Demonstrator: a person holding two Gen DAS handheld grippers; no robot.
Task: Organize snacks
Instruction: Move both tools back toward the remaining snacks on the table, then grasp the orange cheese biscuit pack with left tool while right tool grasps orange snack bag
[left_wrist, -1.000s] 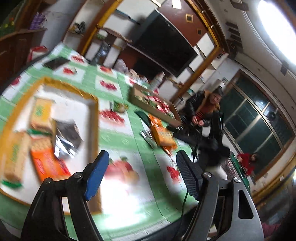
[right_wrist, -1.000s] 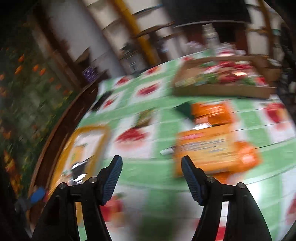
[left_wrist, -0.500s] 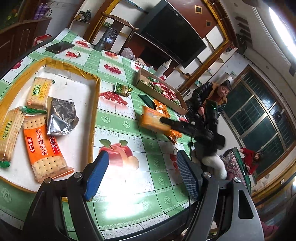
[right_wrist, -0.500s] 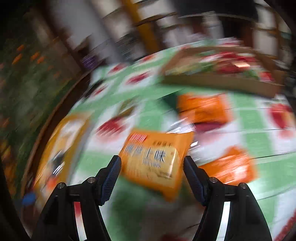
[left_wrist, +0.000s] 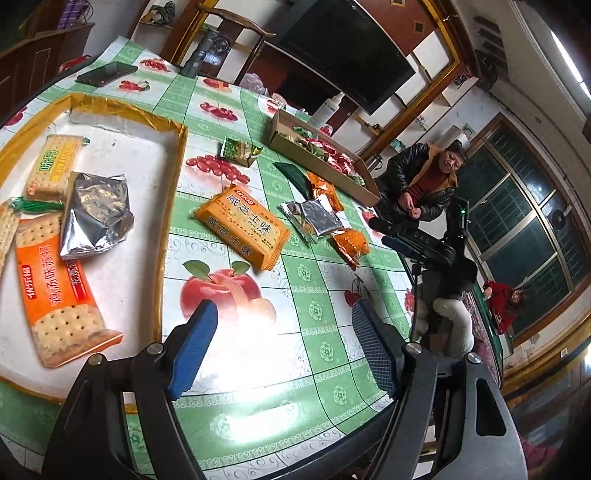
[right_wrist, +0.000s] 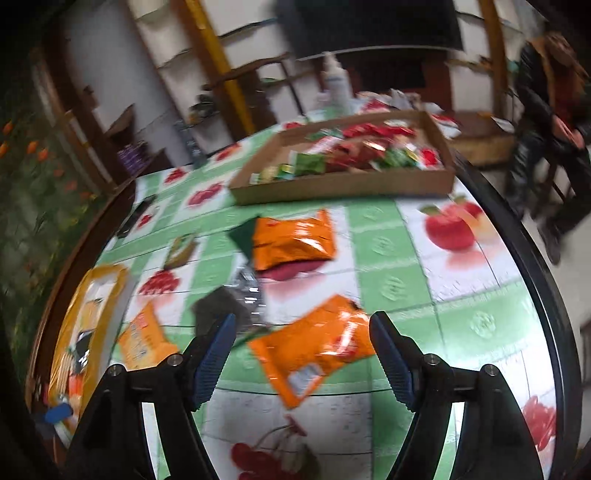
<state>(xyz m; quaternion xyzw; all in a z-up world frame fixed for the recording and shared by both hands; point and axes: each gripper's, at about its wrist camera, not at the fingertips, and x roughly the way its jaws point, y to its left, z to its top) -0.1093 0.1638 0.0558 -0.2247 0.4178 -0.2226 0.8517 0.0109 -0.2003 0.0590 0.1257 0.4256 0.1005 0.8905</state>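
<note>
My left gripper (left_wrist: 283, 310) hangs open over the fruit-print tablecloth (left_wrist: 314, 310), with nothing between its fingers. Left of it lies the gold-rimmed tray (left_wrist: 173, 206) holding cracker packs and a silver bag (left_wrist: 94, 216). An orange cracker pack (left_wrist: 242, 225) lies flat on the cloth between the tray and the loose snacks; it also shows as the orange cracker pack (right_wrist: 142, 341) at the left of the right wrist view. My right gripper (right_wrist: 303, 321) is opening its jaws above a small orange packet (right_wrist: 314, 347), which lies between the fingers untouched. The right gripper (left_wrist: 384, 232) sits at the table's right edge.
A cardboard box (right_wrist: 343, 184) full of red and green snacks stands at the back. Another orange packet (right_wrist: 293, 240), a silver bag (left_wrist: 314, 218) and a green pea bag (left_wrist: 240, 149) lie loose. A phone (left_wrist: 105, 74) lies far left. A seated person (left_wrist: 424, 181) is beyond the table.
The right gripper carried the orange cracker pack leftward, let it go on the cloth and drew back to the right over a small orange packet. The left gripper sank slightly.
</note>
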